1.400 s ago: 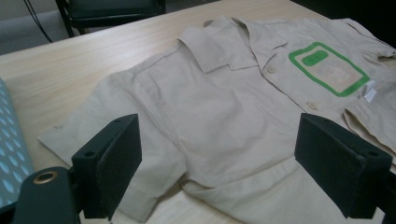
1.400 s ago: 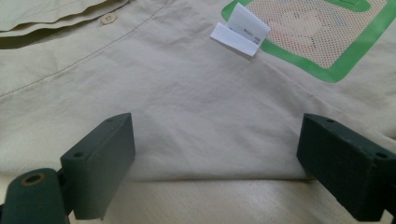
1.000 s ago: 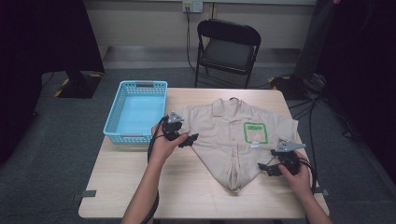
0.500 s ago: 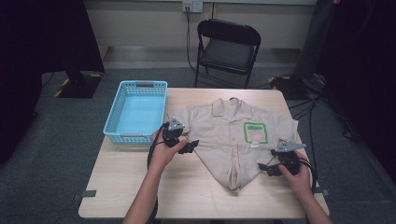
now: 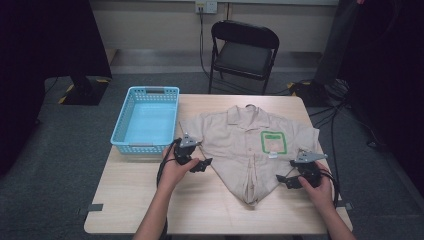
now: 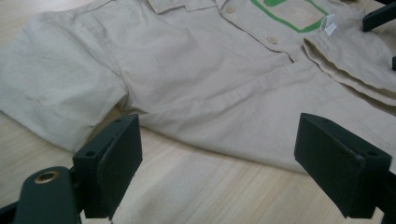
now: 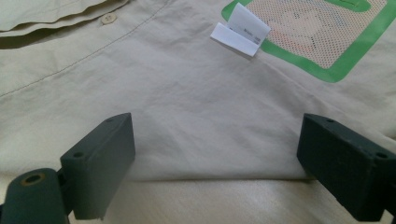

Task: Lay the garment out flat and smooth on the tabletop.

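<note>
- Shirt (image 5: 250, 145) flat on worktop (image 5: 150, 200), partly folded.
- L claw (image 5: 200, 162), R claw (image 5: 285, 181): both spread, at side edges.
- Next, prob.: pinch edges, fold inward.

A lab: dark curtains (image 5: 45, 45), floor cables (image 5: 345, 100), folding chair (image 5: 242, 50).

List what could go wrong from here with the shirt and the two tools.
1. Both tools are open and level with the table. The left tool faces the shirt edge under the sleeve, so it may pinch only one layer or scrape the table.
2. The right tool faces doubled fabric along the folded edge; a shallow grip could slip.
3. The shirt tapers unevenly toward the hem, so lifting both sides could leave it crooked.
</note>
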Tool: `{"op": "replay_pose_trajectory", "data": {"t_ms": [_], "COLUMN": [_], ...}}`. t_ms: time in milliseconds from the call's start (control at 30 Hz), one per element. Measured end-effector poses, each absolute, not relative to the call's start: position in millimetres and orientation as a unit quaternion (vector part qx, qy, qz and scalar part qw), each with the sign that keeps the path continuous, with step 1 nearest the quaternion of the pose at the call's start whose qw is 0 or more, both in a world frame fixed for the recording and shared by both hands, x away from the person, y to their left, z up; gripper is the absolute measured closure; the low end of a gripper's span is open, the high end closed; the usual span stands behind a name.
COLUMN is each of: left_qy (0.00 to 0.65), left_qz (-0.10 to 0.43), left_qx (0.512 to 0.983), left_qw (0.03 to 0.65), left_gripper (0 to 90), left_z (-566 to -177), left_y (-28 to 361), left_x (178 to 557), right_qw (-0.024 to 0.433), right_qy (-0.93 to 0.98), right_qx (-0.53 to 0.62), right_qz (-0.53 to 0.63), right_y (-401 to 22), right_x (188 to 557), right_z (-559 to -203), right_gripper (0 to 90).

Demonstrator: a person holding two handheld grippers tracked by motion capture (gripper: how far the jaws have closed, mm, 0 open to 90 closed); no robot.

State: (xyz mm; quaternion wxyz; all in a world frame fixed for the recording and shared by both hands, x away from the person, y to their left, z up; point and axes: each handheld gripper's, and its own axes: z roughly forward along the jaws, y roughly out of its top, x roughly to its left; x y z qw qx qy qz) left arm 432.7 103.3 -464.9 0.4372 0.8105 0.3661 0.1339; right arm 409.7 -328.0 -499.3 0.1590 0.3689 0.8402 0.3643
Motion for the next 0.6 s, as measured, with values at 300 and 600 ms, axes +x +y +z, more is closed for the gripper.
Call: {"op": "replay_pose_trajectory", "data": {"t_ms": [300,600], "left_qy": [0.368,0.365], "left_qz": [0.127,0.123], "left_qx": [0.813,0.815], "left_qw": [0.433,0.433], "left_gripper": [15.3,15.3], "left_z": [-476,-481], "left_y": [107,108], "left_x": [428,421], "right_qw": [0.159,0.159], "right_qy": [0.840,0.840], "right_qx": [0.369,0.369], "right_qz": [0.364,0.364], "right_y": [-328,-328], "right_x": [410,410], "right_z": [-499,-499], "right_gripper": [10.5,10.5]}}
